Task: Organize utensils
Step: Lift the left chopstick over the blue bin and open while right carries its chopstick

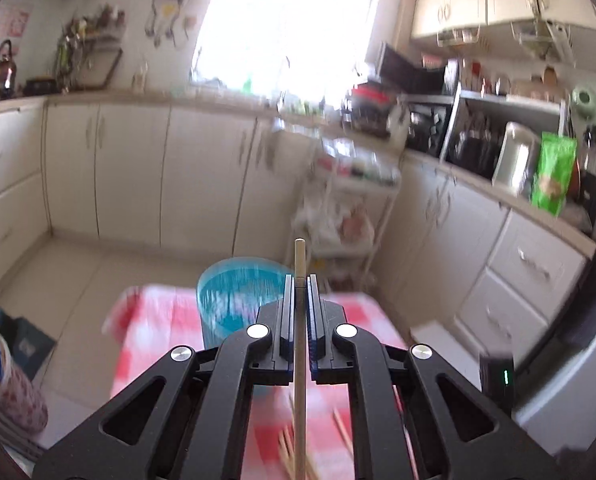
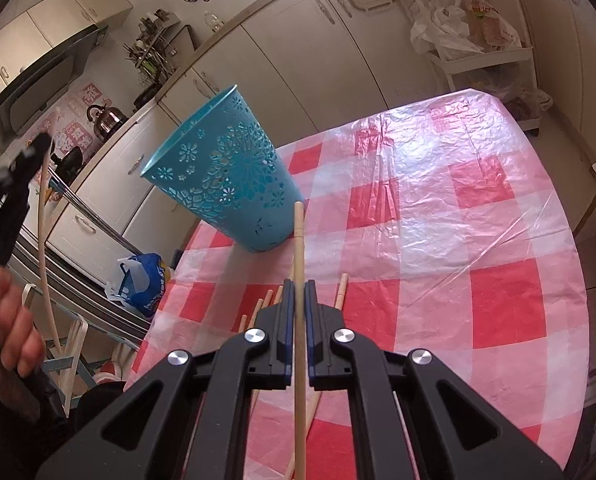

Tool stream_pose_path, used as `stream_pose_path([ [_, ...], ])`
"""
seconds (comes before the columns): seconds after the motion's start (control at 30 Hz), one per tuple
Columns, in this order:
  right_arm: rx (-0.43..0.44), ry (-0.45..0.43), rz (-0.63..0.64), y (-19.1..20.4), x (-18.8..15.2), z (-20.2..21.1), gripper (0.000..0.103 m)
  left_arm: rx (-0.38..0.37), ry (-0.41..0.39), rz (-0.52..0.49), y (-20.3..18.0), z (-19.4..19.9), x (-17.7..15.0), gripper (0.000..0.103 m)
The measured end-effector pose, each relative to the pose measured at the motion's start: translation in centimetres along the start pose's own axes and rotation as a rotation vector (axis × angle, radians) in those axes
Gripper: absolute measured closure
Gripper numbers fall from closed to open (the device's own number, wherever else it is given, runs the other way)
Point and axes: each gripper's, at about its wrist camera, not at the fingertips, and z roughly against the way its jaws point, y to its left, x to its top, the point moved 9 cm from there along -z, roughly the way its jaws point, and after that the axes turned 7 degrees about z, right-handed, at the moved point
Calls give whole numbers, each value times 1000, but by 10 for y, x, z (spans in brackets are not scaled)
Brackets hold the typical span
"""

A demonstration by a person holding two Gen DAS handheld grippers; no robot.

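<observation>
With each gripper [image 1: 298, 280] [image 2: 298, 284] clamped on a chopstick [image 1: 299, 264] [image 2: 298, 232], tip the sticks upright over the blue basket [image 2: 222, 168] before letting go.

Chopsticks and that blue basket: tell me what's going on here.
A person holds a gripper in each hand. The left gripper is shut on one chopstick, the right gripper on another chopstick. The blue basket stands ahead on the checked tablecloth; more loose chopsticks still lie there.
</observation>
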Motion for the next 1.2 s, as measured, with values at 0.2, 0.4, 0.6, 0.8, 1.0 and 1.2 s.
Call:
stream_pose_path([
  [0.2,8,-33,28,7,5,2,97,25,-191,50,-1,-45,66,98],
  [0.4,16,-47,40,12,8,3,97,132,-307,4,9,-86,89,98],
  [0.6,24,-77,40,15,15,8,97,207,-252,12,33,-118,60,98],
  [0.8,20,-100,58,21,20,12,97,242,-222,-11,44,-124,27,98],
  [1.0,15,-121,52,20,25,13,97,261,-151,-28,56,-127,11,98],
  [1.2,21,-150,71,27,27,16,97,264,-102,-37,65,-123,-1,98],
])
